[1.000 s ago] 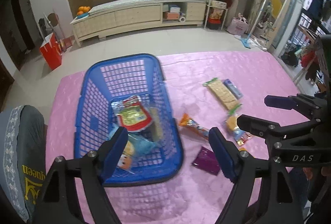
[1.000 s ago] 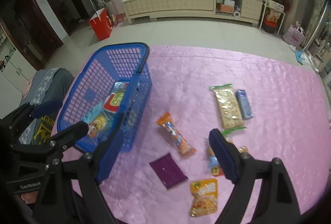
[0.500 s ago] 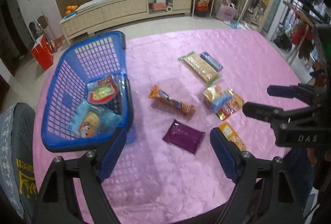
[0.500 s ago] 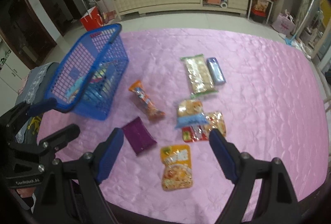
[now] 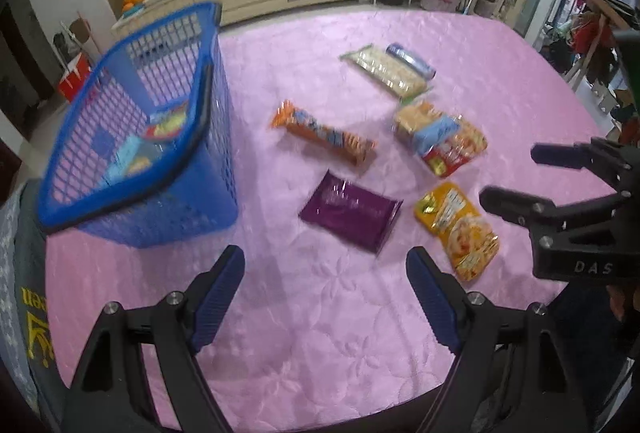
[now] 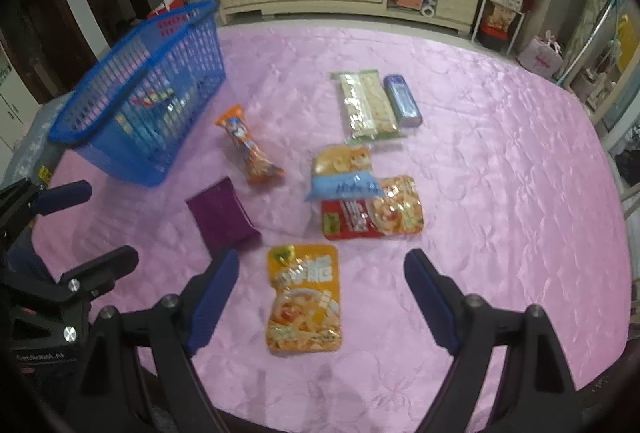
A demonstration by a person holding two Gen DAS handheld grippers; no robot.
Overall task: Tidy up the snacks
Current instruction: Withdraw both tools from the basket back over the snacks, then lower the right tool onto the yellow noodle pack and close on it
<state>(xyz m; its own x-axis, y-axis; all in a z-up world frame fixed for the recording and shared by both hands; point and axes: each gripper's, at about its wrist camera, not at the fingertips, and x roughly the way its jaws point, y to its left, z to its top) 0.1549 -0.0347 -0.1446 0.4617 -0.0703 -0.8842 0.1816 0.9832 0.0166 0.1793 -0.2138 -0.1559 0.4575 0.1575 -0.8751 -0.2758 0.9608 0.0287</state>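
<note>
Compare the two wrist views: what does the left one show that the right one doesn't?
Only the left wrist view looks into the blue basket from above, showing packets lying inside, plus the right gripper, open.

Only the right wrist view shows the left gripper, open, and the yellow pouch lying between its own jaws.

Both show the purple packet, orange wrapper and pink tablecloth.

A pink quilted cloth (image 6: 480, 161) with a satin sheen and stitched flower shapes covers the table ahead of both grippers. Left of the left gripper (image 5: 325, 273) stands a blue plastic lattice basket (image 5: 192, 189), smooth and slightly glossy. Just ahead of that gripper lies a flat purple foil pouch (image 5: 352, 211), shiny with white glints. Between the right gripper's (image 6: 321, 275) blue ribbed matt pads (image 6: 212, 293) lies a glossy orange plastic noodle packet (image 6: 305, 299). Further ahead, a clear crinkled cracker wrapper (image 6: 366, 105) catches the light. The gripper arms are matt black plastic with bright metal screws (image 6: 171, 300).
</note>
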